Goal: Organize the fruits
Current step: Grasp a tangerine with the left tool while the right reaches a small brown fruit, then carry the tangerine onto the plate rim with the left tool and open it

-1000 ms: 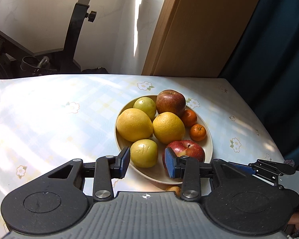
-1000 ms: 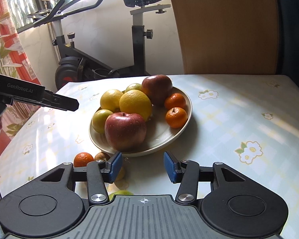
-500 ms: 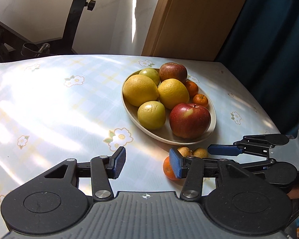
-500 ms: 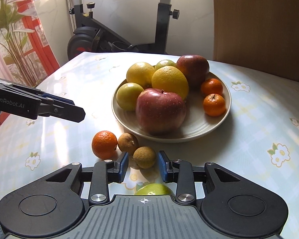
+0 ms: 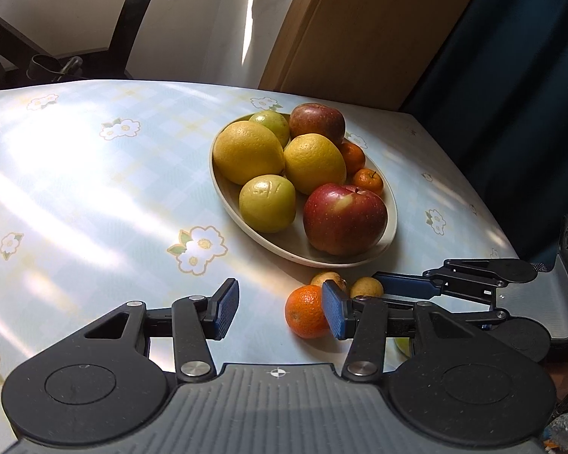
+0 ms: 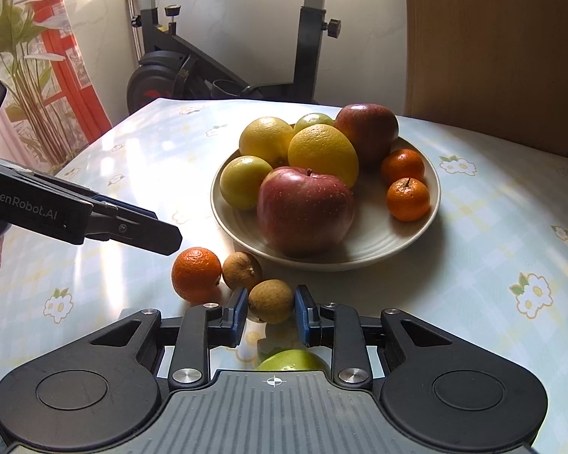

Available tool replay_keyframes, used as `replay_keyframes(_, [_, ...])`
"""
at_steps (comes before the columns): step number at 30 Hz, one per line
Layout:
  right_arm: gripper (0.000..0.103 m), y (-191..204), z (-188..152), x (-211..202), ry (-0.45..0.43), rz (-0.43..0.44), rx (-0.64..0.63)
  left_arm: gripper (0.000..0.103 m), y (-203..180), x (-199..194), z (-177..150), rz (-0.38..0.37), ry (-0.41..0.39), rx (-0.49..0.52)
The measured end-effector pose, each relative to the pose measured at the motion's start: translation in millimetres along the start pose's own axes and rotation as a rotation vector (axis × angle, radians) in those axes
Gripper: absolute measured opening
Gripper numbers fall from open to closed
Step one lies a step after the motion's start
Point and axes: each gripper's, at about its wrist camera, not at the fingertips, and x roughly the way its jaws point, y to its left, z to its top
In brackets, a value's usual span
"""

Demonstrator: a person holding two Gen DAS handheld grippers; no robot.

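A beige plate [image 6: 363, 249] [image 5: 223, 196] holds apples, yellow citrus, greenish fruits and two small mandarins. On the table in front of it lie a mandarin [image 6: 196, 274] [image 5: 306, 311] and two small brown fruits [image 6: 242, 271] [image 6: 271, 301]. My right gripper [image 6: 269, 316] is open, its blue pads on either side of the nearer brown fruit, with small gaps. A green fruit [image 6: 293, 360] lies partly hidden under it. My left gripper [image 5: 280, 309] is open and empty, its right pad in front of the loose mandarin.
The table wears a pale blue flowered cloth [image 5: 94, 196]. An exercise bike [image 6: 223, 60] stands behind the table, a wooden panel [image 6: 492, 49] at the back right, a dark curtain [image 5: 518, 75] beside the table's right edge.
Both grippers have pulled back from the plate toward the loose fruits. My right gripper's pads have narrowed around the nearer brown fruit. The left gripper stays open.
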Motion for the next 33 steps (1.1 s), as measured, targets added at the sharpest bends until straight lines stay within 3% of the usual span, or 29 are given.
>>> replay_keyframes(15, [0.024, -24.7, -8.1, -26.1, -0.093, -0.032, 0.098, 0.051, -9.9, 28.3, -7.4, -0.041, 0.076, -0.015])
replay_keyframes(18, [0.024, -26.9, -9.0, -28.7, -0.101, -0.033, 0.109, 0.049, -9.2, 31.9, -7.9, -0.066, 0.1, -0.031])
replay_keyframes(20, [0.024, -27.9, -10.8, -30.7, -0.111, -0.032, 0.119, 0.038, -8.4, 32.5, -8.6, -0.076, 0.112, -0.032])
replay_keyframes(21, [0.024, -28.4, -11.4, -31.2, -0.113, -0.031, 0.123, 0.038, -8.0, 32.0, -9.1, -0.078, 0.114, -0.031])
replay_keyframes(26, [0.024, -31.2, -13.8, -34.1, -0.124, -0.027, 0.134, 0.038, -7.4, 26.1, -9.7, -0.055, 0.106, -0.018])
replay_keyframes(33, [0.024, -38.6, -8.5, -41.1, -0.169, -0.018, 0.167, 0.037, -12.0, -1.3, 3.9, -0.012, 0.022, 0.011])
